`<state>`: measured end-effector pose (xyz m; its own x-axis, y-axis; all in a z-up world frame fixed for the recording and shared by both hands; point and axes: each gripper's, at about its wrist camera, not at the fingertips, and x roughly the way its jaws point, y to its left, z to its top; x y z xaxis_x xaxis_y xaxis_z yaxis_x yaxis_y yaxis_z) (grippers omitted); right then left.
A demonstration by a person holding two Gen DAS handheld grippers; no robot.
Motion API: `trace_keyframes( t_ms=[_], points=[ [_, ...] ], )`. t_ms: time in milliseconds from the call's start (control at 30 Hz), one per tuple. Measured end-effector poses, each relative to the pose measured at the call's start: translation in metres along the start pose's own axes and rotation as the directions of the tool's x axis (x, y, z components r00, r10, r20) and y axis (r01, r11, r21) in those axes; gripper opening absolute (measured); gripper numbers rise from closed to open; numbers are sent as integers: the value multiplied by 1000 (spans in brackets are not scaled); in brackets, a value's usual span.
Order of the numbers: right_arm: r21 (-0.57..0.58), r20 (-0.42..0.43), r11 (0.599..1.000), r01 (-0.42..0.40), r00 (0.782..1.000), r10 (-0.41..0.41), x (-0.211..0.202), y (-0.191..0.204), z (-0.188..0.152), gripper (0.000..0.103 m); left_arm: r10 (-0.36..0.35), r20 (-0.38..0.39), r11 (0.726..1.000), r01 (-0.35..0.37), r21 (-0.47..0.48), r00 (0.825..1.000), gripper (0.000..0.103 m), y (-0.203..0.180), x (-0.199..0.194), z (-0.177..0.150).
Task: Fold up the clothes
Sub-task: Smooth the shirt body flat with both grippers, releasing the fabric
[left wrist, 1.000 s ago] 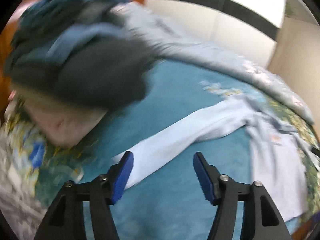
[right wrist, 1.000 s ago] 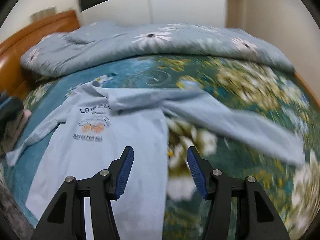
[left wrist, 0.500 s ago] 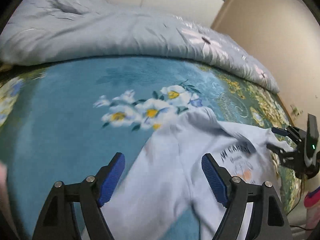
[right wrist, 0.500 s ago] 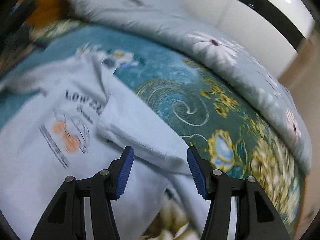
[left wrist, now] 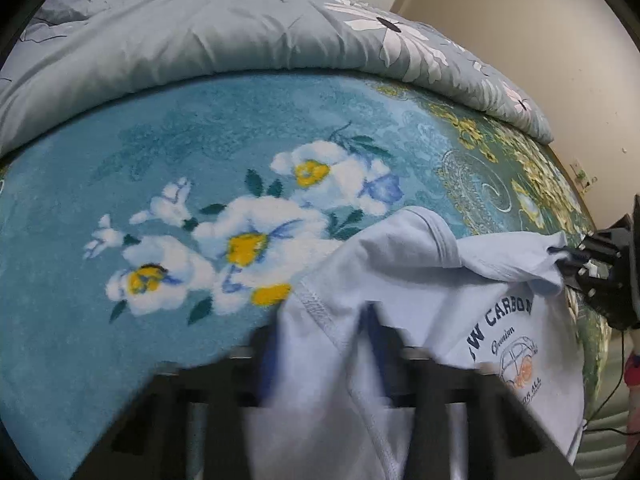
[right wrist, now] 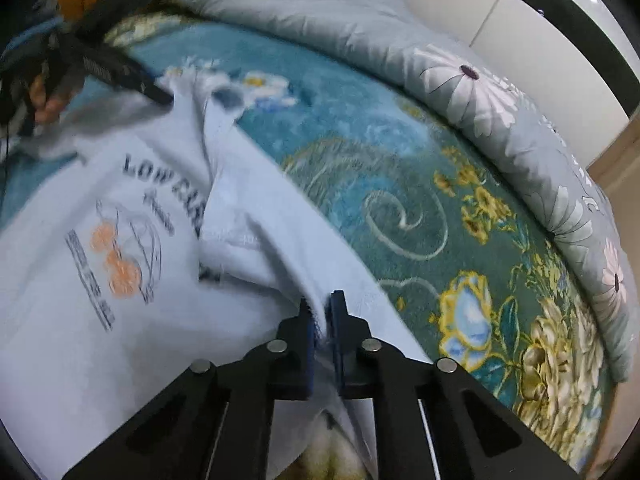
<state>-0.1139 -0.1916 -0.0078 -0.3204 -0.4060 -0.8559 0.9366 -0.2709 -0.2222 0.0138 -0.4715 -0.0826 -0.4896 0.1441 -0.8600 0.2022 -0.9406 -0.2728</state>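
The right gripper (right wrist: 323, 322) is closed on a ridge of the pale blue shirt (right wrist: 60, 320); its two blue pads stand almost together with the cloth pinched between them, near the shoulder where a sleeve (right wrist: 256, 216) is folded across the chest print. The left gripper (left wrist: 320, 344) is strongly blurred in its own view; shirt cloth lies between its fingers near the other shoulder seam, but I cannot tell whether the jaws are already pressed on it or only around it; in the right view its tip touches the shirt close to the collar (left wrist: 436, 232).

The shirt lies on the teal flowered blanket (left wrist: 160, 152) of the bed, print side up, with the collar toward the rolled grey duvet (left wrist: 200, 32) behind; its lower part is out of sight.

To my judgement the step is to take both shoulders and make a fold; to do it well, both holds should be sure before lifting; the two grippers should rise together and level, so that the cloth stays tight between them and the loose sleeve does not fall out; the fold line should go straight across the print.

Farther away, beyond the duvet, only the wall is seen; no basket, box or other container appears in either view.
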Motion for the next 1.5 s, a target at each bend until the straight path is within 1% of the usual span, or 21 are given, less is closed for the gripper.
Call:
trace_keyframes(
  t_ms=[67,133,200,267,333,433,500,533,567,600,633,700,833,933,1000,1067,1133,1267,1333,1400,1500],
  points=[
    [84,49,996,27,998,-31,-5,-18,8,5,30,14,1000,-30,-3,999,12,-3,2,4],
    [192,97,980,55,992,-75,-9,-40,17,5,36,41,999,-34,-37,999,11,-3,0,11],
    [281,111,957,66,989,-101,-4,-61,25,5,46,50,997,-43,-68,998,11,-3,2,20],
    [320,96,943,88,988,-125,7,-70,32,5,61,34,995,-58,-79,998,11,-4,10,27],
    [381,50,921,84,992,-112,27,-80,38,5,93,6,991,-92,-95,996,11,-3,21,32],
    [449,-15,887,107,994,-112,52,-87,36,5,96,4,984,-94,-149,995,15,4,27,36],
    [476,-47,870,126,992,-118,66,-90,32,9,81,9,982,-79,-172,997,15,8,27,36],
    [484,-53,865,130,991,-120,69,-90,31,17,74,11,981,-70,-183,997,16,10,27,36],
    [485,-51,862,148,989,-141,67,-90,30,29,69,16,981,-65,-183,997,18,10,26,35],
    [486,-50,858,164,986,-161,66,-89,29,34,61,16,981,-56,-185,998,27,10,25,33],
    [485,-42,858,171,984,-172,61,-90,28,39,62,12,980,-58,-189,998,33,9,22,31],
    [493,-21,855,162,985,-174,45,-92,26,41,70,10,979,-67,-192,998,58,5,15,26],
    [490,20,857,161,980,-196,1,-87,17,41,116,46,980,-107,-165,992,61,-14,-13,10],
    [479,35,864,156,980,-196,-36,-71,-2,41,163,102,980,-149,-130,981,64,-35,-52,-12],
    [492,40,863,119,987,-158,-62,-53,-22,41,147,125,984,-133,-116,981,67,-46,-70,-30],
    [520,38,851,69,994,-104,-81,-34,-46,41,122,156,989,-107,-105,980,71,-55,-94,-62],
    [571,31,821,4,999,-27,-93,-12,-80,41,90,181,992,-72,-103,979,75,-62,-110,-100],
    [674,37,728,-125,990,136,-103,34,-151,41,92,164,990,-72,-125,982,78,-70,-116,-169],
    [744,54,647,-170,979,196,-102,53,-184,41,105,131,986,-85,-146,986,78,-73,-113,-198],
    [795,94,576,-189,977,191,-106,62,-205,41,115,99,982,-97,-165,989,78,-75,-111,-227],
    [820,134,532,-211,974,180,-118,80,-221,41,124,68,976,-110,-187,990,78,-80,-112,-262]
  ],
)
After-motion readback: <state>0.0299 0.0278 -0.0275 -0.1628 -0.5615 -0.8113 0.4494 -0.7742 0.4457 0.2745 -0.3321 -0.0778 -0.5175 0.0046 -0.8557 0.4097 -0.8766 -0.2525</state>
